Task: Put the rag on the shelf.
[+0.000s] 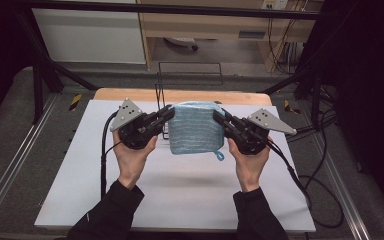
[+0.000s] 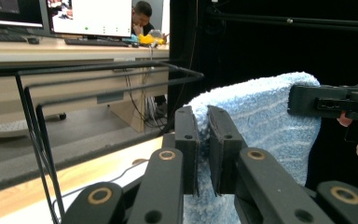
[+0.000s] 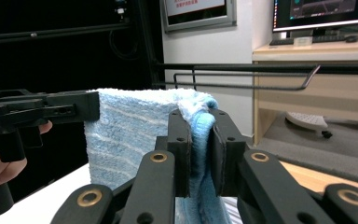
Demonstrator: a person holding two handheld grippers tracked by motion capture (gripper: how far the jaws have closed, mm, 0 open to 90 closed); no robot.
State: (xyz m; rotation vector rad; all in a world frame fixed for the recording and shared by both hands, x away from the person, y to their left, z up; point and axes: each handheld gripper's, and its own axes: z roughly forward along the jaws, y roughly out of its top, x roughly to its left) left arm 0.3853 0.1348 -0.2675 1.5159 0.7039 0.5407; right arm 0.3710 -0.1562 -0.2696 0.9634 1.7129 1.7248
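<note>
Hanging between the two grippers, the light blue striped terry-cloth towel (image 1: 196, 127) is lifted clear of the white table mat (image 1: 175, 190) and sits above the mat's far half. The left gripper (image 1: 168, 114), a black two-jaw tool with a grey three-cornered plate on top, meets the towel at its upper left corner; the right gripper (image 1: 219, 119), of the same build, meets it at the upper right corner. Each tool is held in a bare hand coming from a dark sleeve, below and to either side of the towel.

From the left gripper view, the left gripper (image 2: 203, 123) has its jaws pressed together on the towel (image 2: 265, 126), with a fold of blue cloth pinched in the narrow slot between them; the other gripper clamps the towel's far top corner. From the right gripper view, the right gripper (image 3: 200, 128) is likewise clamped on the towel (image 3: 126, 135), a bunched edge of cloth squeezed between its jaws.

The towel's top edge runs roughly level from one tool to the other, and its body drapes downward. A small blue loop (image 1: 220, 155) dangles at the towel's lower right corner. Just behind the towel stands a thin black wire rack (image 1: 190, 75), and under the mat beyond the towel shows the light wooden tabletop (image 1: 130, 94).
</note>
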